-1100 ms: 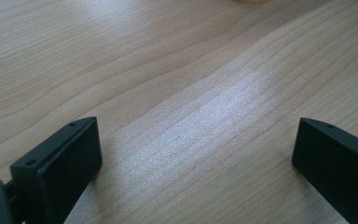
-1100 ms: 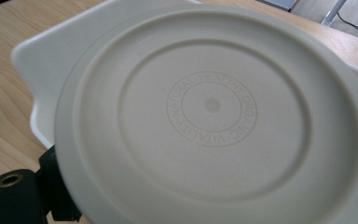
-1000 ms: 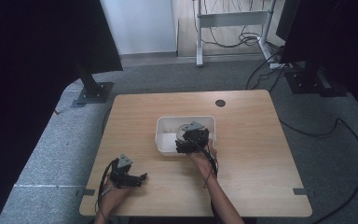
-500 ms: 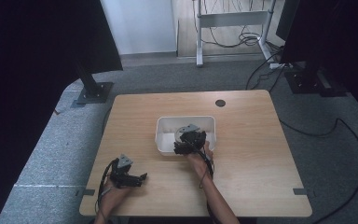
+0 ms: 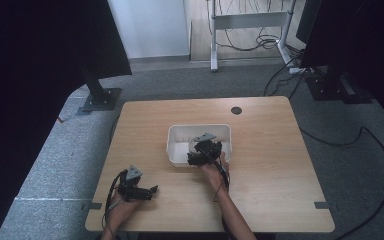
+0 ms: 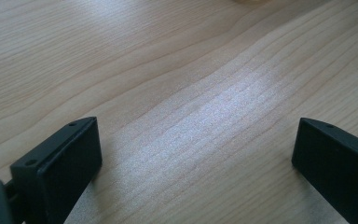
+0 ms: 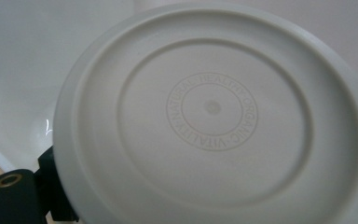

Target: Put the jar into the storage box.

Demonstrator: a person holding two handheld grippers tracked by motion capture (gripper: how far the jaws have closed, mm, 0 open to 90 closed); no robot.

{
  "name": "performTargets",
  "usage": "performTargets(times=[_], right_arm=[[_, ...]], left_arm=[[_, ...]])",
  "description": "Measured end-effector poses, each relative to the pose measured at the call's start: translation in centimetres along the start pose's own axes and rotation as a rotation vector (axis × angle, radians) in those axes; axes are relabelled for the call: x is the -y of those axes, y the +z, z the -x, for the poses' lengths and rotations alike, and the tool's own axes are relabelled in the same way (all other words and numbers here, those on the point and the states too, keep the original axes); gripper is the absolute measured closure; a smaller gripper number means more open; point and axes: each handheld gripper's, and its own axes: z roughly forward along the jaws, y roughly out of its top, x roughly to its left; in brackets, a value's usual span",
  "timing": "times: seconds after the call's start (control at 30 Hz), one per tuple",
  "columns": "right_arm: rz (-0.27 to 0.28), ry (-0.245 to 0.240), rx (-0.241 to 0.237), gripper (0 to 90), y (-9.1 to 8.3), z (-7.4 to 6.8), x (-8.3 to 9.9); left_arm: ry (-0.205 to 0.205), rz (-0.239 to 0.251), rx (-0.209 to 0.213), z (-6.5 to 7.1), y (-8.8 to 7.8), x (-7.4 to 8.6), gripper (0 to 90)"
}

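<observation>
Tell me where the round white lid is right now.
The round white lid sits in the right hand-held gripper, over the near edge of the white bin at mid-table; the right gripper view shows its embossed face close up.

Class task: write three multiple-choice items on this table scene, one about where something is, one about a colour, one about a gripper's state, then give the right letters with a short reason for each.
1. Where is the right gripper?
A. at the bin's near wall
B. at the table's far edge
C. on the floor

2. What colour is the bin?
A. red
B. white
C. black

3. How do the left gripper's fingers stand?
A. closed on a cup
B. closed on a lid
C. open over bare table

Answers: 1 A, the high view shows it at the near side of the bin. 2 B, its walls are white in the high view. 3 C, the left gripper view shows wood grain between the spread fingers.
</observation>
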Motion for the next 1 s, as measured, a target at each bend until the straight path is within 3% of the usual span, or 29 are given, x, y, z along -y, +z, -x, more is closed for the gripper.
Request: performTargets(times=[0.43,1.0], right_arm=[[0.017,-0.028,-0.003,1.6,-0.1,-0.1,0.1],[0.060,-0.079,-0.007,1.9,-2.6,0.1,-0.4]], left_arm=[[0.001,0.000,0.000,0.0,0.0,0.0,1.1],[0.001,0.000,0.000,0.0,0.0,0.0,1.1]])
